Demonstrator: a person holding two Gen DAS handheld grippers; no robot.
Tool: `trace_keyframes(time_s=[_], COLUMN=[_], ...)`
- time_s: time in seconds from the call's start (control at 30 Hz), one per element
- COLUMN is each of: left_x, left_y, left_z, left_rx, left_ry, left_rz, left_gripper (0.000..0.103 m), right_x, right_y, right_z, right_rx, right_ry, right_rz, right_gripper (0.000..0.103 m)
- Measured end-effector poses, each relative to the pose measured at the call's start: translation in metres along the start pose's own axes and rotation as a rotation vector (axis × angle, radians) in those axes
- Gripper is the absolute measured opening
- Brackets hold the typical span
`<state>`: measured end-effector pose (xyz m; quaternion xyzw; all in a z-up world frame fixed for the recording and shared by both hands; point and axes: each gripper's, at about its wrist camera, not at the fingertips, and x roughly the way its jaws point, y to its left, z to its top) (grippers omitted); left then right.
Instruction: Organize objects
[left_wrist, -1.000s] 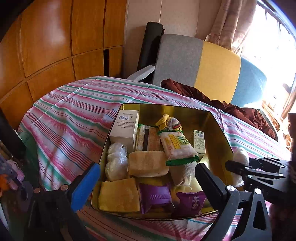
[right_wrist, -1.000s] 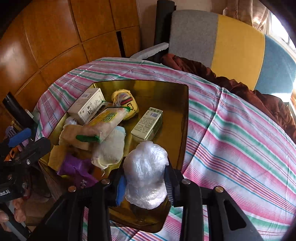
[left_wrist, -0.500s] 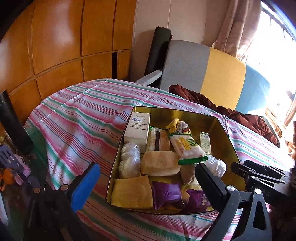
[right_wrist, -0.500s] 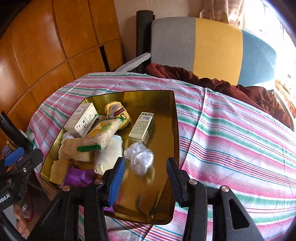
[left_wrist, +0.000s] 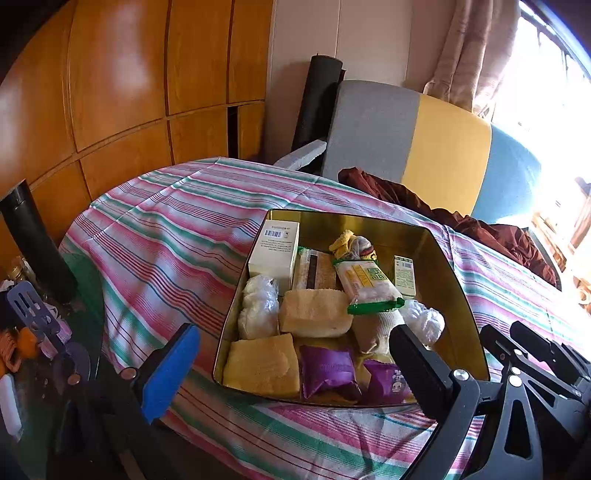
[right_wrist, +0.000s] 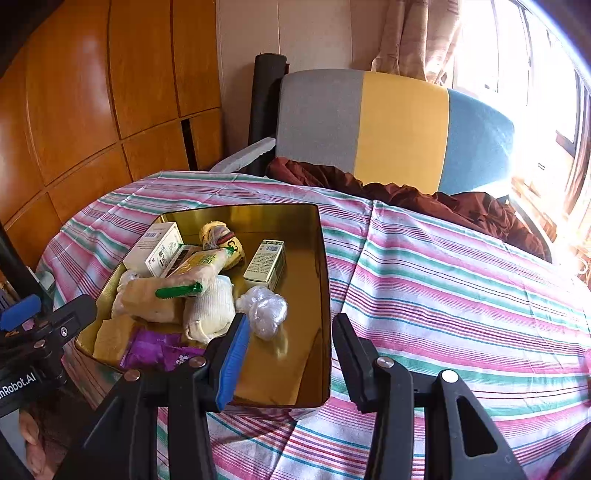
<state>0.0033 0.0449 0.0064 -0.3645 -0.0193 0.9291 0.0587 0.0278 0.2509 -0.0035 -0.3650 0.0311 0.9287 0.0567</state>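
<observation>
A gold metal tin (left_wrist: 458, 295) (right_wrist: 321, 280) sits on the striped tablecloth and holds several packets, boxes and wrapped items. A clear plastic-wrapped bundle (right_wrist: 264, 312) (left_wrist: 424, 319) lies in the tin's open right part, next to a small green-white box (right_wrist: 266, 264). My right gripper (right_wrist: 288, 356) is open and empty, raised just in front of the tin's near edge. My left gripper (left_wrist: 291, 362) is open and empty, held back at the tin's near left side. A white box (left_wrist: 275, 251), yellow pieces and purple packets (left_wrist: 327, 369) fill the tin's left side.
The striped tablecloth (right_wrist: 443, 295) covers the table to the right of the tin. A grey, yellow and blue chair (right_wrist: 388, 125) with a brown cloth (right_wrist: 406, 195) stands behind. Wooden panels (left_wrist: 129, 92) line the left wall. Clutter and a black cylinder (left_wrist: 33, 240) sit at far left.
My right gripper let go of the clear plastic bundle into the tin, opened, and drew back and up. My left gripper also drew back from the tin.
</observation>
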Motion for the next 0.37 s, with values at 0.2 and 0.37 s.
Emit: trace_keyframes(time_s=[0.2,0.37], left_x=[-0.0045,-0.0089], left_y=[-0.0028,-0.0011], left_z=[-0.0057,-0.0064], left_rx=[0.010,0.011], left_ry=[-0.009,-0.026], left_rz=[-0.015,-0.013], left_gripper=[0.103,0.102], right_x=[-0.0042,-0.0045], right_y=[0.0027,0.0082], right_z=[-0.0034,-0.0039], right_rx=[-0.008,-0.017], right_ry=[-0.002,0.001], right_rz=[-0.001,0.001], right_gripper=[0.047,0.047])
